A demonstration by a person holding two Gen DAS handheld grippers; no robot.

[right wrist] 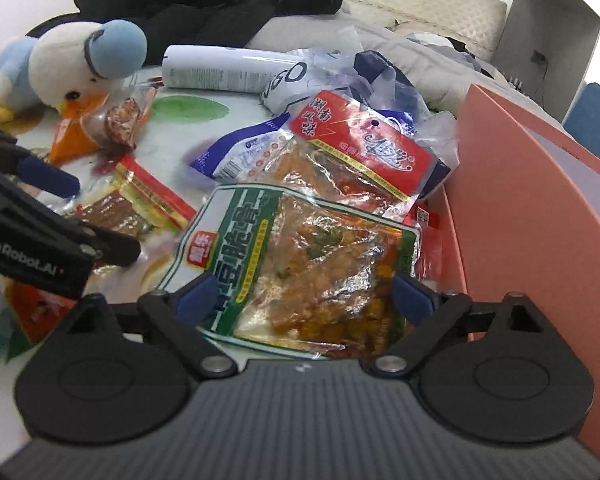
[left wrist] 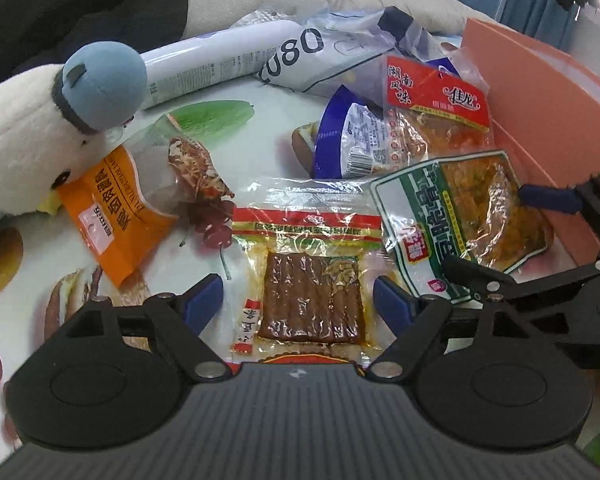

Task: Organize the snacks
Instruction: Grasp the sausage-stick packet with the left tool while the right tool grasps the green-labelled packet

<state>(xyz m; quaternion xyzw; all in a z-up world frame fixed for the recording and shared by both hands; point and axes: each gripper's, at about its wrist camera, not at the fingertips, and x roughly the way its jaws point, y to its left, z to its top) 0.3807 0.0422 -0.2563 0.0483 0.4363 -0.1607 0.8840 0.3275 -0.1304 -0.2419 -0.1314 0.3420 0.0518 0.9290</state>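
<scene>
Left gripper [left wrist: 298, 304]: hovering with its jaws spread wide and nothing gripped, straddling the brown tofu packet [left wrist: 312, 292] low in the middle of the left wrist frame.
Right gripper [right wrist: 304, 300]: likewise standing released, its blue pads either side of the green-labelled packet [right wrist: 300, 264] at lower centre of the right wrist frame; no pad is pressing on it as far as I can tell.
Brown tofu packet: lying flat on the fruit-print tablecloth [left wrist: 260, 128]; likely light, with a firm slab inside slick clear film.
Where to grip it: probably by the sealed margin, or across the slab itself, since flat film is offering little to pinch from above.
Green-labelled packet: lying partly over its neighbours, its right edge near the orange box [right wrist: 540, 208] filling the right of the frame; looking soft, crinkly and slippery, the filling shifting under pressure.
Where to grip it: I judge the near edge or a corner seam safest; squeezing the middle may burst it.
Red-labelled packet [right wrist: 364, 152]: sitting just behind the green one, upper centre, overlapping a blue-and-white packet [right wrist: 240, 156].
Orange packet [left wrist: 112, 208]: resting at left, tucked against the plush bird [left wrist: 32, 136].
Risk: thin film sliding out of the pads.
</scene>
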